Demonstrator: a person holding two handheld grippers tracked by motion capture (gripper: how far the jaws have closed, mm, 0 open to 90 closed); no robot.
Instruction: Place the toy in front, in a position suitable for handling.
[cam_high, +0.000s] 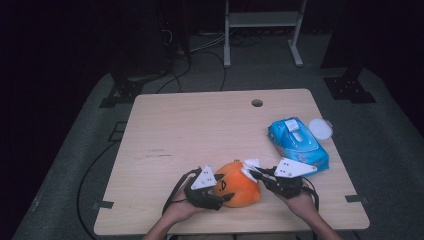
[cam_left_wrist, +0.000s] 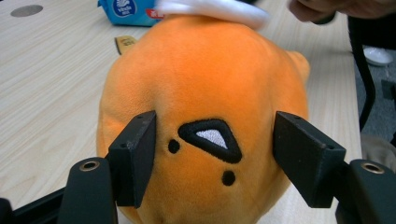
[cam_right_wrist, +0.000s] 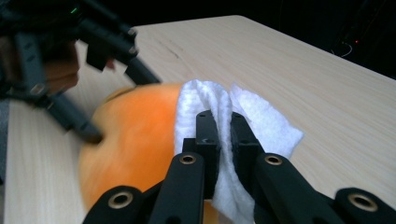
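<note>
Right gripper (cam_right_wrist: 223, 122): jaws clenched on a folded white wipe (cam_right_wrist: 261, 122), the cloth pinched between the two pads and bunching out above and to the sides. The wipe lies against the top of the orange plush toy (cam_right_wrist: 135, 140); in the high view it sits at the toy's upper right side (cam_high: 250, 167).

Left gripper (cam_left_wrist: 215, 154): jaws partly closed around the plush toy (cam_left_wrist: 205, 79), one pad on each side of its embroidered face. The pads press into the fabric, so the toy is grasped. The face, a black-edged mouth with two dots, looks toward this gripper's camera.

Plush toy position: on the table (cam_high: 200, 125) close to the near edge, roughly at its middle, between the two grippers (cam_high: 212, 192) (cam_high: 257, 174). The person's hands come in over the near edge, one on either side of the toy.

Other items: blue wipes pack (cam_high: 297, 142) near the right edge, beyond the right gripper. Its round white lid (cam_high: 320, 128) is beside it, at the right edge. A round hole (cam_high: 257, 103) lies near the far edge.
</note>
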